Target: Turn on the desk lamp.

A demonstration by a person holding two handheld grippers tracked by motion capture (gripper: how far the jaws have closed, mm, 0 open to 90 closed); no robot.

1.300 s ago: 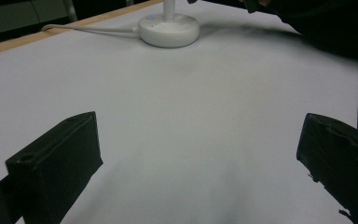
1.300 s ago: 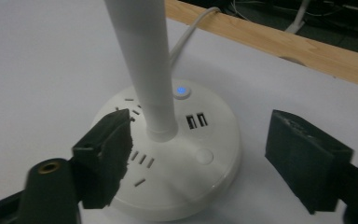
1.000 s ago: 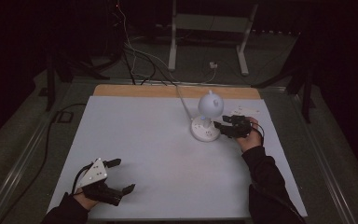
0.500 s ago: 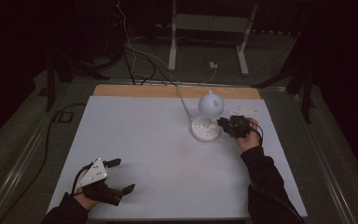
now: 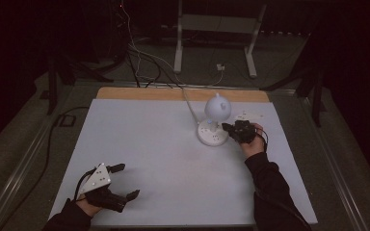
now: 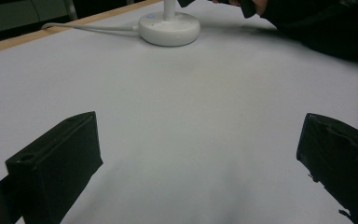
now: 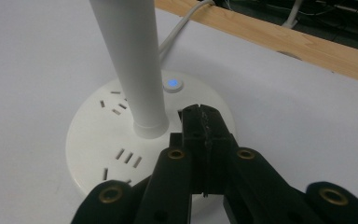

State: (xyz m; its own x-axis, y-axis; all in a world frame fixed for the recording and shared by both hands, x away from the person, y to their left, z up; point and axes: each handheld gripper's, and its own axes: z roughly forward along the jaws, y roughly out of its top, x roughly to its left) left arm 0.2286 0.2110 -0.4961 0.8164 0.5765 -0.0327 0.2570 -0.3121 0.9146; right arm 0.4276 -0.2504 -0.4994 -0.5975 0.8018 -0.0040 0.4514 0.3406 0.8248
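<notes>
At right of centre on the white table (image 5: 149,144), the right gripper (image 7: 204,122), jaws just pressed together on nothing, hovers over the lamp base (image 7: 93,154); lower left, the left gripper (image 5: 120,182) rests spread, dark floor (image 5: 24,139) around.

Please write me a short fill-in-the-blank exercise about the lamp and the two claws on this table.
1. The right claw hovers over the lamp's round base with its jaws ____.
2. The small button on the base glows ____.
3. The left claw, near the table's front edge, has its jaws ____.
4. The lamp's cable runs toward the table's ____ edge.

Missing words: shut; blue; open; far
</notes>
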